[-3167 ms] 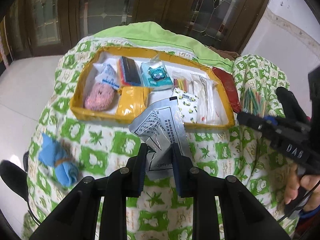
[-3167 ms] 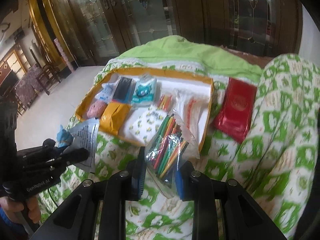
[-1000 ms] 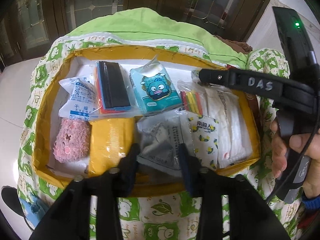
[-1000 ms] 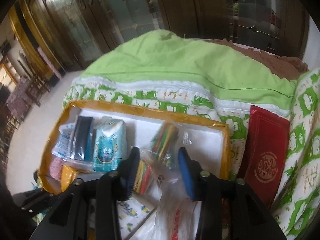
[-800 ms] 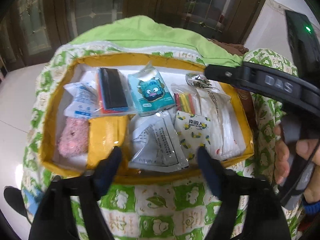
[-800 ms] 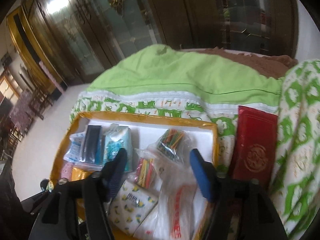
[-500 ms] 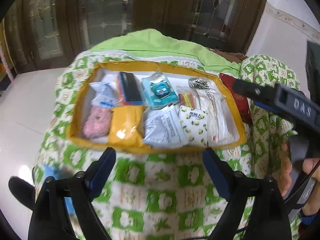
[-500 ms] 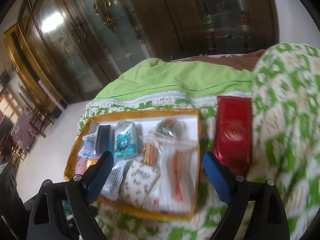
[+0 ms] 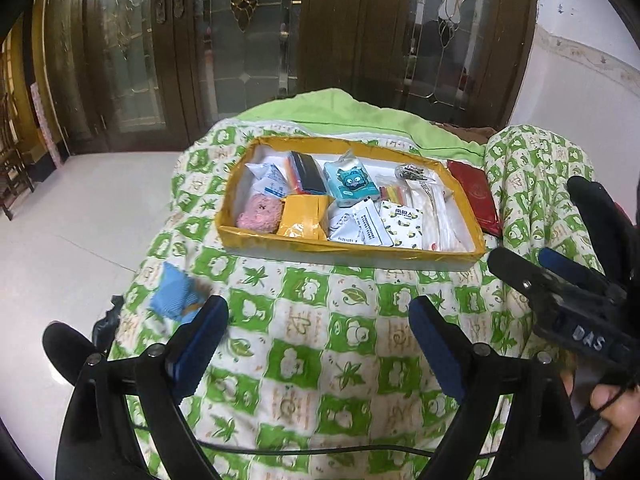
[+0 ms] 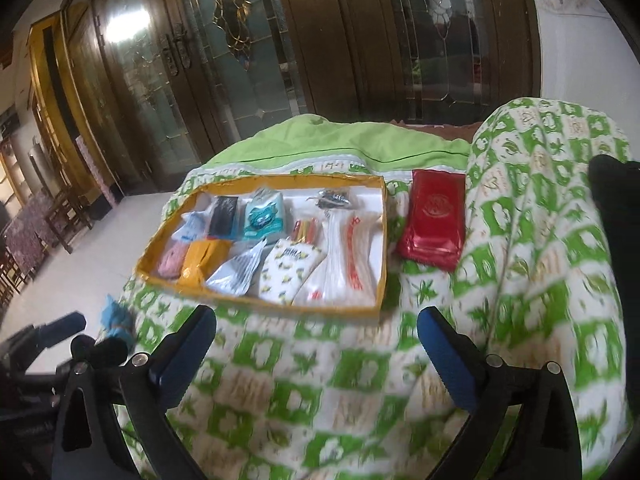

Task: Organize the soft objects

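Tray [image 9: 348, 250] edge near; quilt [image 9: 332, 344] bare.

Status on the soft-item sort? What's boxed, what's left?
Done: the yellow box holds about ten packets, including the grey pouch and stick bag. In hand: nothing; left gripper and right gripper have just opened, empty. Left: blue cloth and red packet still on the quilt.

Daylight glared through the glass doors [image 10: 132, 40] — the right view was motion-blurred, and both bowed, dark-cornered at the edges.
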### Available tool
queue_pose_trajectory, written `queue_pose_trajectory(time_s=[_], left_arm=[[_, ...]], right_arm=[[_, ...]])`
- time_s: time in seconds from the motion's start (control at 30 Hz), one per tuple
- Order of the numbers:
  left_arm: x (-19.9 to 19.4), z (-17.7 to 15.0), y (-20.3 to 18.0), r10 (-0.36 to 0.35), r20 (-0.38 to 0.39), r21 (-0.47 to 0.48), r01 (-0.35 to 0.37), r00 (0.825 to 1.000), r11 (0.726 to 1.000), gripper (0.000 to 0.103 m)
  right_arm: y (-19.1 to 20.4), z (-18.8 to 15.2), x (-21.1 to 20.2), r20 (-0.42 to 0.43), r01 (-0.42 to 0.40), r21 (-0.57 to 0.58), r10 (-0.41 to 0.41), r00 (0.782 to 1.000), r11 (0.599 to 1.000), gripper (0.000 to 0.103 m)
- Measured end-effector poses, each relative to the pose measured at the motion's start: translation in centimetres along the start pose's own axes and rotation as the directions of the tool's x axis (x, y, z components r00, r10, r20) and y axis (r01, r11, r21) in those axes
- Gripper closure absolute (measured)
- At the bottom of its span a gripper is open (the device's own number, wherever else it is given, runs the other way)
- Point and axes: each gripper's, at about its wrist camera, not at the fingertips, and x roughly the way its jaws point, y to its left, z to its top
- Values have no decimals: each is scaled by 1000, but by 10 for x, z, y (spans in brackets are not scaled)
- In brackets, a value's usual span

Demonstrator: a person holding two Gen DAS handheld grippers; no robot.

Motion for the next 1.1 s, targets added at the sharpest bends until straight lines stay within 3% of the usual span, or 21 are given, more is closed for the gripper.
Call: queue_pose_trajectory(time_s=[0.33,0.57,0.8,1.1], left_arm=[[-36,-20,0,70,61,8,-70,996,998,0],[-58,-31,-6,119,102,37,-124,988,992,0],[-84,-41,-13,92,141,57,-101,986,993,0],[-97,-57,-22,149,127,121,-165,981,979,0]], right_arm=[[15,-29,-42,39,-29,-12,30,999,1000,1],[15,-40,-60,64,23,-33,-21,998,999,1],[16,-51,-78,86,31,-42,-27,996,999,1],[18,-58,-95,80,16,-31,-13,997,999,1]])
